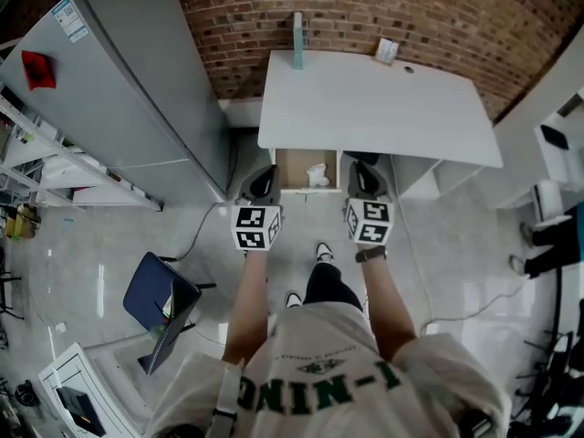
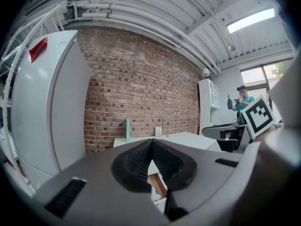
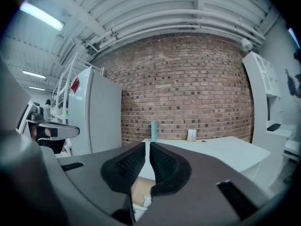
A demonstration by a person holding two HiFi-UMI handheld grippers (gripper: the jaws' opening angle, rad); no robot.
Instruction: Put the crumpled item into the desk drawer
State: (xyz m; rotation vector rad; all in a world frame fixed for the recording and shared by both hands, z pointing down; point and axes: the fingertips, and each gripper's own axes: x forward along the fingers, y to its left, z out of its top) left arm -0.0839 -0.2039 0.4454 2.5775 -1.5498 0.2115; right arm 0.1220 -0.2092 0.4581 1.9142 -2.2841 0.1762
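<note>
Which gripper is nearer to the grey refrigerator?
Left. The left gripper is beside the refrigerator; the right gripper, its jaws closing on nothing, is beyond the open drawer.

White crumpled item [image 1: 317, 175] lies inside the open desk drawer [image 1: 290, 168], right side.
</note>
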